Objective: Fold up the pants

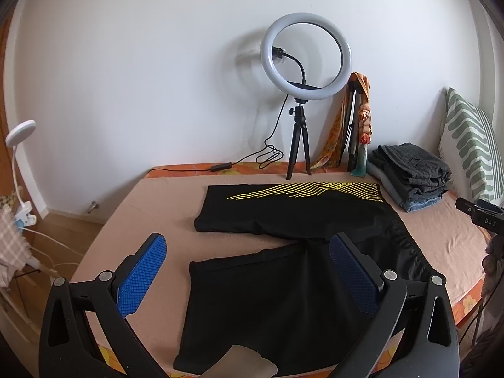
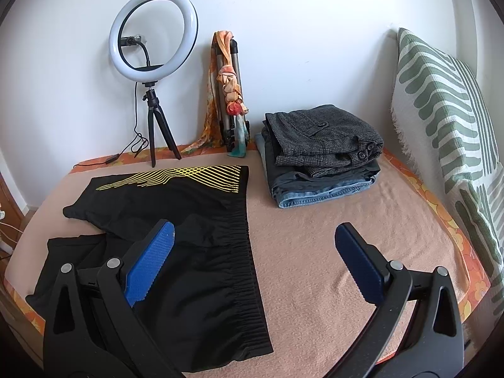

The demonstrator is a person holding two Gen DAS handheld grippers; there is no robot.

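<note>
Lying spread flat on the beige blanket (image 2: 330, 245), the black shorts (image 2: 176, 220) had not yet been folded: both legs were still splayed apart toward the left, the far one carrying a yellow line pattern (image 2: 182, 176), and the gathered waistband (image 2: 249, 252) ran near to far along the garment's right edge. Judging by that layout, the task stood at its very beginning, with every fold left to make, most likely starting by laying one leg over the other. The left gripper (image 1: 249, 267) hovered over the near leg with its blue pads spread wide and nothing between them; the right gripper (image 2: 255, 261) hung likewise wide apart, straddling the waistband with one finger over the black cloth and the other over bare blanket, gripping nothing. No real container appeared in either view; the nearest thing to one was the stack of folded clothes (image 2: 321, 160) at the far right of the bed, a grey tweed piece on top of denim, well apart from the shorts and plausibly where the finished pair would go. A ring light (image 2: 154, 34) on a small tripod stood at the far edge against the wall, and a green-patterned pillow (image 2: 447, 100) leaned at the right.
</note>
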